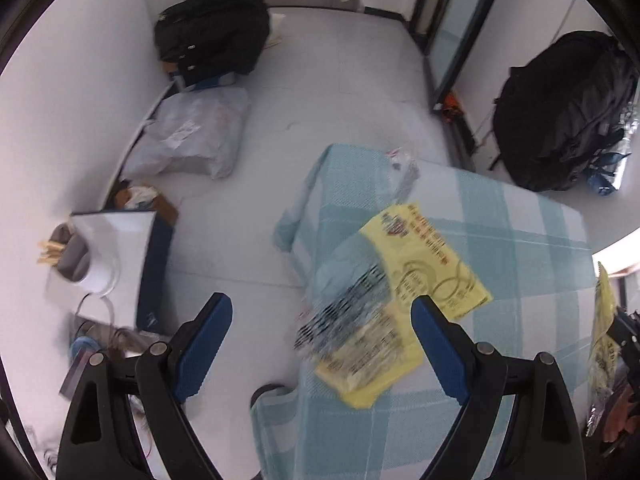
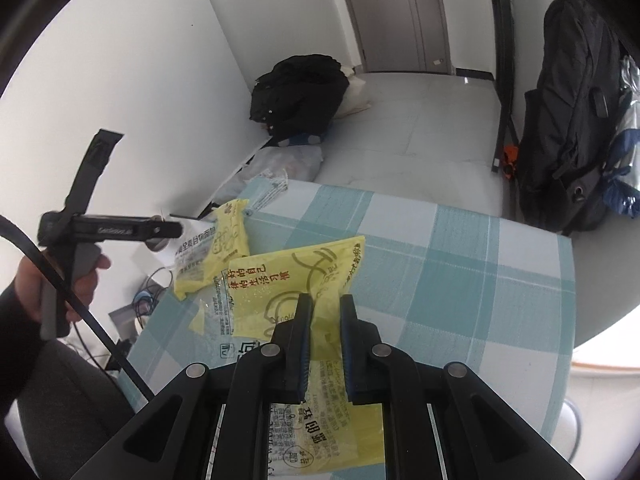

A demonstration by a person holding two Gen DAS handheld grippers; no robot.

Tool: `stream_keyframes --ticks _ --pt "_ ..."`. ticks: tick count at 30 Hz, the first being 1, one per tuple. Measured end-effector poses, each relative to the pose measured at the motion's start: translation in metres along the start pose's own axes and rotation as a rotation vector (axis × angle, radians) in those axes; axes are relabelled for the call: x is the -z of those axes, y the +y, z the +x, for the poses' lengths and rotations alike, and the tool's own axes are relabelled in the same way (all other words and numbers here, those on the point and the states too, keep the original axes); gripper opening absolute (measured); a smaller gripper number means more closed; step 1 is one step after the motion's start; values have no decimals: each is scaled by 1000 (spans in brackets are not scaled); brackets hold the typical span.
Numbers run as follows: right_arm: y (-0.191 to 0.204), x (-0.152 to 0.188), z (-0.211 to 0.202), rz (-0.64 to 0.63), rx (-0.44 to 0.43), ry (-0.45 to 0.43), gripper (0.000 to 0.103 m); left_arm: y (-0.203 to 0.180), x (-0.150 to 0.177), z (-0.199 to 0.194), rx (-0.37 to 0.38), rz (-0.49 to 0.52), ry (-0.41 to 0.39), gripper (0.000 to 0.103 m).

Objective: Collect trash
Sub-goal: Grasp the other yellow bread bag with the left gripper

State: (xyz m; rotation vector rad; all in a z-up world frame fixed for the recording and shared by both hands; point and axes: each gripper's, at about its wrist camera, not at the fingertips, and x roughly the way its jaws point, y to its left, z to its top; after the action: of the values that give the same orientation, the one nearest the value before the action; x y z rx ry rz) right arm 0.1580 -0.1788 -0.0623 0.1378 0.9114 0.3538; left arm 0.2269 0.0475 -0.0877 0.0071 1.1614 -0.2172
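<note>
1. Right gripper (image 2: pixel 325 344): jaws were nearly together, clamped on a yellow wrapper (image 2: pixel 320 320). The pinched wrapper ran between the blue-lined fingers (image 2: pixel 303 344) and continued down under the gripper body, printed side up.
2. In the left wrist view that same pinched wrapper (image 1: pixel 600 344) showed at the far right edge, hanging from the right gripper (image 1: pixel 624 336), seen only in part.
3. Left gripper (image 1: pixel 320 320): jaws stood wide apart, nothing between the blue pads (image 1: pixel 208 336). It pointed steeply down over the near-left corner of the table; one finger was over the floor (image 1: pixel 340 80), the other over the table.
4. Second yellow wrapper (image 1: pixel 424 280) lay on the checked teal-and-white tablecloth (image 1: pixel 520 240) near that corner, just ahead of the left gripper's jaws, blurred in that view. Right wrist view showed it (image 2: pixel 216 248) at the table's left edge, beyond the held one.
5. A small clear plastic packet (image 2: pixel 272 188) lay at the far-left corner of the table.
6. A person's hand (image 2: pixel 80 280) gripped the left gripper's handle, dark sleeve behind it.
7. Surroundings: black backpack (image 1: pixel 216 28) against the far wall, a grey plastic bag (image 1: pixel 192 136) beside it, another black backpack (image 1: pixel 568 112) at right, and a cup of wooden sticks (image 1: pixel 68 256) on a box at left.
</note>
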Motion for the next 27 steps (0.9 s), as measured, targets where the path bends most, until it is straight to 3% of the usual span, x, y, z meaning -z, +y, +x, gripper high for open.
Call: stream_keyframes --ticks 3,5,10,19,20,24,26,27 --pt "-2 2 -3 15 0 -9 12 0 -4 5 10 50 -64 89" --pt "-7 2 -3 36 -4 -11 12 2 -5 17 2 60 -34 89" --pt "-13 6 -2 57 -7 -4 12 19 0 44 83 -14 90 89" --pt "-18 5 0 77 -19 -4 12 12 7 40 106 38 111 87" --pt "-18 5 -1 78 -20 -4 12 12 8 41 108 40 115 86" --pt "-18 6 -2 75 -19 -5 12 10 9 41 119 42 129 64" --pt "-18 6 -3 76 -19 -6 12 10 12 41 118 41 135 60" --pt "-18 6 -3 78 -19 -6 12 10 13 41 131 37 139 53"
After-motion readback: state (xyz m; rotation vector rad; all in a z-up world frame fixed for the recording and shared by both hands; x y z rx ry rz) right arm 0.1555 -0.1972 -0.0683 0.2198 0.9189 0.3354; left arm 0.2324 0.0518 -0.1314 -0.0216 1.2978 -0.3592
